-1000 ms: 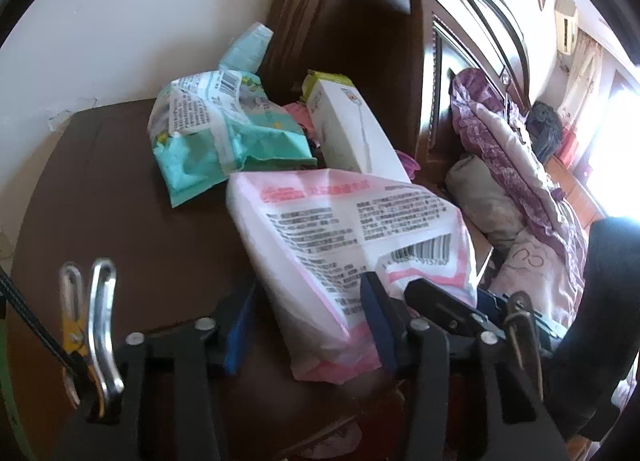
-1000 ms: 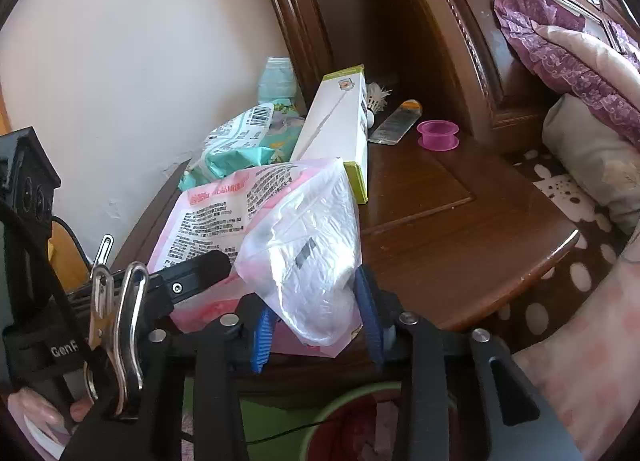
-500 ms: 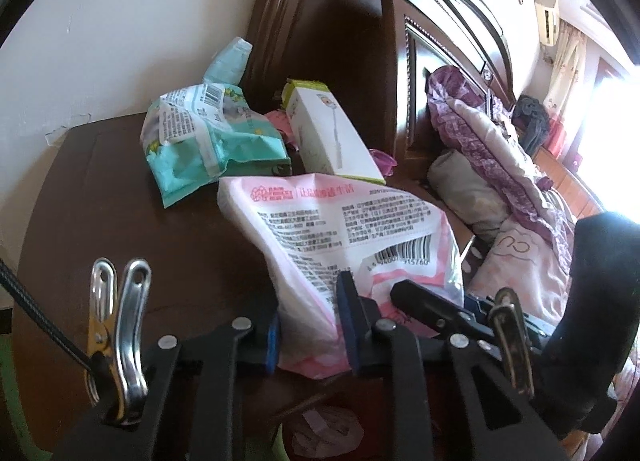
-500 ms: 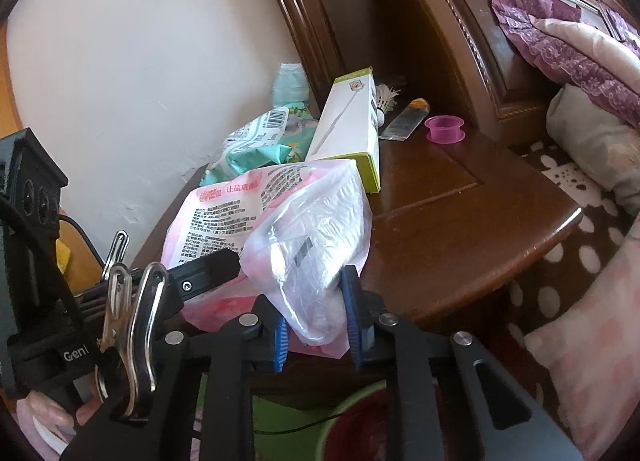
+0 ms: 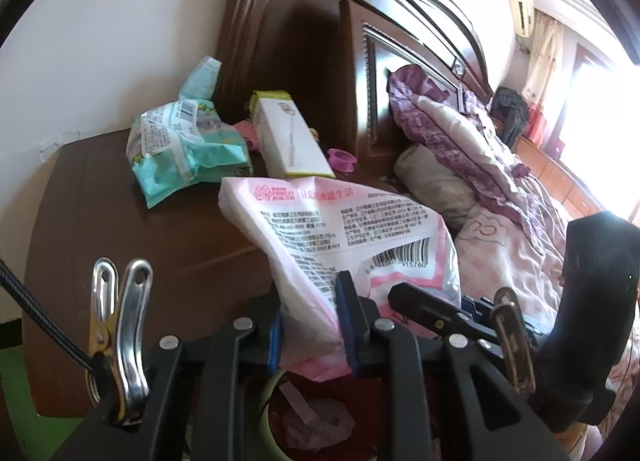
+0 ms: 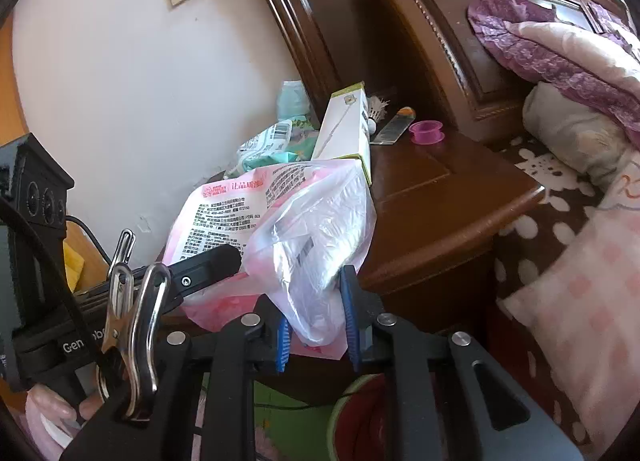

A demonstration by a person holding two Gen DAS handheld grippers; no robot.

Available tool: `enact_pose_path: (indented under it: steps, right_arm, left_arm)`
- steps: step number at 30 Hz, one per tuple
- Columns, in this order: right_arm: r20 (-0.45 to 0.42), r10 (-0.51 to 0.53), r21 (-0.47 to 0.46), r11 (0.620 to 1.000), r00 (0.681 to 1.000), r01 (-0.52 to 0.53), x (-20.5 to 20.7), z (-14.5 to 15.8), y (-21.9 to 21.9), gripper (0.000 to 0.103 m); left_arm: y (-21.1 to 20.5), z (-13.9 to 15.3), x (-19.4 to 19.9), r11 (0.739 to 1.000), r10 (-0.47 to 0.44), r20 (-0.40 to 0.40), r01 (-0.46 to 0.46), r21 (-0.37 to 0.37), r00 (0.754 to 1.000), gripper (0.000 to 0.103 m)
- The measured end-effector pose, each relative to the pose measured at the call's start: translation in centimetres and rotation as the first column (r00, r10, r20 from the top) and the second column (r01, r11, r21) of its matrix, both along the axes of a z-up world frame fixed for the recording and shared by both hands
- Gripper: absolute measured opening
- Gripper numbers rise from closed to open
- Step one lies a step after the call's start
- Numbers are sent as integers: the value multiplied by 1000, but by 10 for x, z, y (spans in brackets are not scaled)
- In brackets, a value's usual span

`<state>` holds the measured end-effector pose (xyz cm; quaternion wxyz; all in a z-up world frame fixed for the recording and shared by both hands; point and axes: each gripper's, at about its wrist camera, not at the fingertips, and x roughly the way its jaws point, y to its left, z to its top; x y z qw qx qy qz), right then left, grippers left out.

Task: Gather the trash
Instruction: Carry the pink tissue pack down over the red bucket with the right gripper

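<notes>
Left gripper (image 5: 312, 325): jaws clamped on the near end of the crumpled pink-and-white printed plastic bag (image 5: 340, 229); they have just been closing on it.
Right gripper (image 6: 316, 325): jaws pinched on the bag's clear, wrinkled open end (image 6: 316, 229); these too have just been closing, film between the pads.
Bag, place: hanging off the front edge of the dark brown wooden nightstand (image 5: 120, 221), its far part over the top.
Bin: a round red-lined bin (image 5: 304, 417) sits directly below the grippers, crumpled wrap already inside.
Bag, handling: likely near-empty, very light, limp and slick; thin film could slide from the pads or tear if tugged.
Hold: bunched folds near each end look safest, as now.
Farther back: a teal-and-white crinkled snack packet (image 5: 180, 141) and a tall white carton with green ends (image 5: 288, 137), toward the nightstand's rear edge.
</notes>
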<state>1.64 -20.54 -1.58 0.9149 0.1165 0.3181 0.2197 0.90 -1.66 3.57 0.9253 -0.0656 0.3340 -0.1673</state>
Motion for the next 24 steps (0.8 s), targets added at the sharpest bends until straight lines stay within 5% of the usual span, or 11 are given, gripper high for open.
enact_pose_path:
  steps: [15, 24]
  right_arm:
    - [34, -40, 10, 999, 999, 40, -59, 11, -24, 22]
    - [-4, -83, -9, 997, 997, 83, -90, -6, -38, 22]
  left_arm:
    - [-19, 13, -51, 997, -75, 21, 74, 14, 997, 25]
    - [-37, -14, -70, 990, -130, -29, 131, 46, 991, 25]
